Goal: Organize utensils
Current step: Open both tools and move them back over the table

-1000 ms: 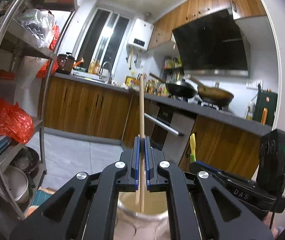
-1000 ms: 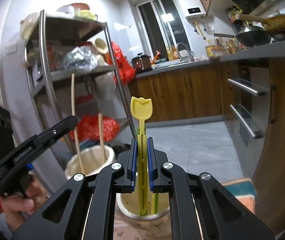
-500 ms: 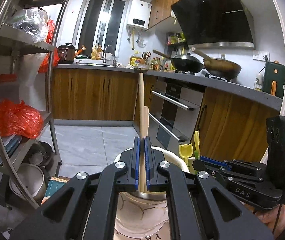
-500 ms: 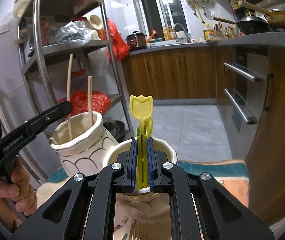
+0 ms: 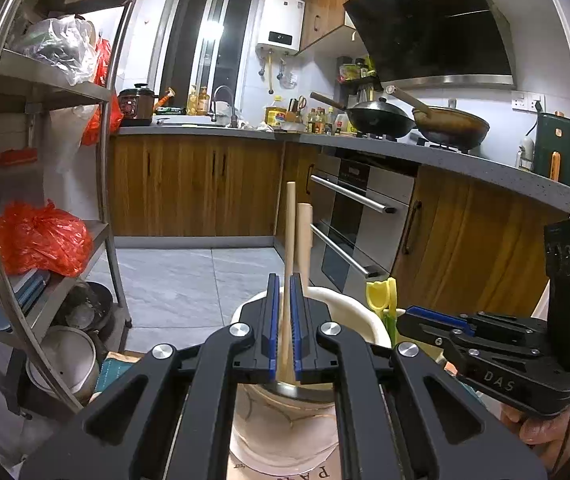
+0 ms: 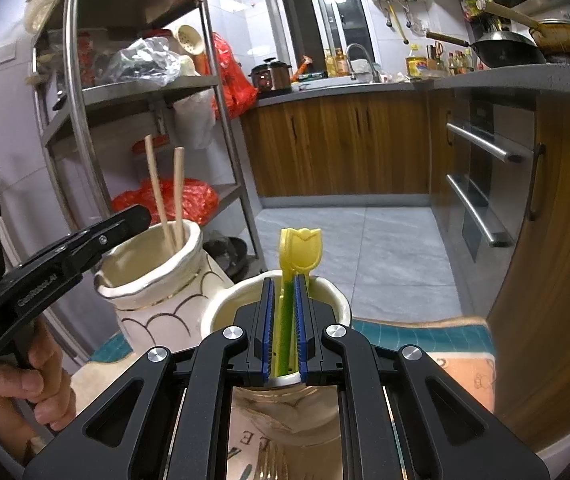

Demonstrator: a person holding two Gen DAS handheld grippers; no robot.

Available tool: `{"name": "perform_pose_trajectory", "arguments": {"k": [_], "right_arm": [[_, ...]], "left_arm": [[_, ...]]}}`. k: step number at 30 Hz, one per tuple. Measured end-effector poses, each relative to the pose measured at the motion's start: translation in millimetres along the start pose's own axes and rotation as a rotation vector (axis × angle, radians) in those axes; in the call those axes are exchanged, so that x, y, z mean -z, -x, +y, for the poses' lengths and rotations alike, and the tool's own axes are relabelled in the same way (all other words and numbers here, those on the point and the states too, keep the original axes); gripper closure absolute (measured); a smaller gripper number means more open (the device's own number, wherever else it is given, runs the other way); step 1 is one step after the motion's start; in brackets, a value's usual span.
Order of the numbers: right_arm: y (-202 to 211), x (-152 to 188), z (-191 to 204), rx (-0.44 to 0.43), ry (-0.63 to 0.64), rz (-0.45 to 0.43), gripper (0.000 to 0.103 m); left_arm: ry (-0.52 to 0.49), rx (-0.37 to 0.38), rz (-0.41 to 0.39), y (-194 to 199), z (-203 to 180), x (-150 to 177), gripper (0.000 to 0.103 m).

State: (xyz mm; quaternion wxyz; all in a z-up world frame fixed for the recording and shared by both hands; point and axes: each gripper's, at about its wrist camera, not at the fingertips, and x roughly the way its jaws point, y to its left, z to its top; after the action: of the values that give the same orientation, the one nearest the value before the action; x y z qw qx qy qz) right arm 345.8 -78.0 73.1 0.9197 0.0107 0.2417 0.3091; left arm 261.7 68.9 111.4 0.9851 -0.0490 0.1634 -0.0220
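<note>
The left tongs [image 5: 283, 328] are seen over a cream vase [image 5: 349, 316]; their blue pads [image 5: 273, 328] stand narrowly apart beside a wooden stick [image 5: 289, 240], and contact cannot be told from this view; a second stick [image 5: 305, 240] stands just behind it, both with lower ends inside the vase. The right tongs [image 6: 285, 328] are held over a cream pot [image 6: 337, 300]; their pads [image 6: 267, 328] are set narrowly around a green handle [image 6: 283, 320], and whether it is gripped cannot be told; a yellow tulip-shaped top [image 6: 301, 248] rises above the pads, with the lower end in the pot. The vase and pot stand just beside each other on a patterned cloth [image 6: 445, 340]; in the right view the two sticks are seen leaning inside the vase, with the left tongs at its rim. A metal shelf [image 6: 145, 92] with red bags [image 5: 37, 236] is seen behind.
</note>
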Motion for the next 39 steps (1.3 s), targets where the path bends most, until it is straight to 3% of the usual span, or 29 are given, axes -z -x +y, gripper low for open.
{"name": "perform_pose_trajectory", "arguments": {"k": [9,11,12,13,17,19,23,26,28,33,39], "right_arm": [[19,1,2,-0.004,0.018,-0.022,0.092],[26,3,2,-0.005,0.020,-0.023,0.092],[28,3,2,-0.005,0.020,-0.025,0.092],[32,5,2,-0.005,0.020,-0.025,0.092],[47,10,5,-0.004,0.025,-0.031,0.092],[52,12,6,-0.003,0.030,-0.027,0.092],[63,25,9,0.009,0.040,-0.014,0.078],[67,36,8,0.014,0.042,0.011,0.078],[68,43,6,0.015,0.040,0.032,0.078],[69,67,-1,0.015,0.024,0.117,0.078],[70,95,-3,0.010,0.027,0.209,0.081]], "left_arm": [[0.001,0.000,-0.001,7,5,-1,0.096],[-0.001,-0.001,-0.006,13,7,-1,0.083],[-0.002,-0.003,-0.016,17,9,0,0.069],[-0.003,-0.005,-0.024,22,10,0,0.061],[-0.011,-0.011,-0.038,41,12,2,0.057],[-0.009,-0.011,-0.033,49,13,4,0.057],[-0.001,-0.015,-0.006,66,18,18,0.057],[0.003,-0.009,0.048,71,22,34,0.058],[-0.006,-0.010,0.095,70,23,45,0.068],[-0.034,0.023,0.247,64,21,78,0.080],[-0.037,0.057,0.355,66,19,107,0.083]]}}
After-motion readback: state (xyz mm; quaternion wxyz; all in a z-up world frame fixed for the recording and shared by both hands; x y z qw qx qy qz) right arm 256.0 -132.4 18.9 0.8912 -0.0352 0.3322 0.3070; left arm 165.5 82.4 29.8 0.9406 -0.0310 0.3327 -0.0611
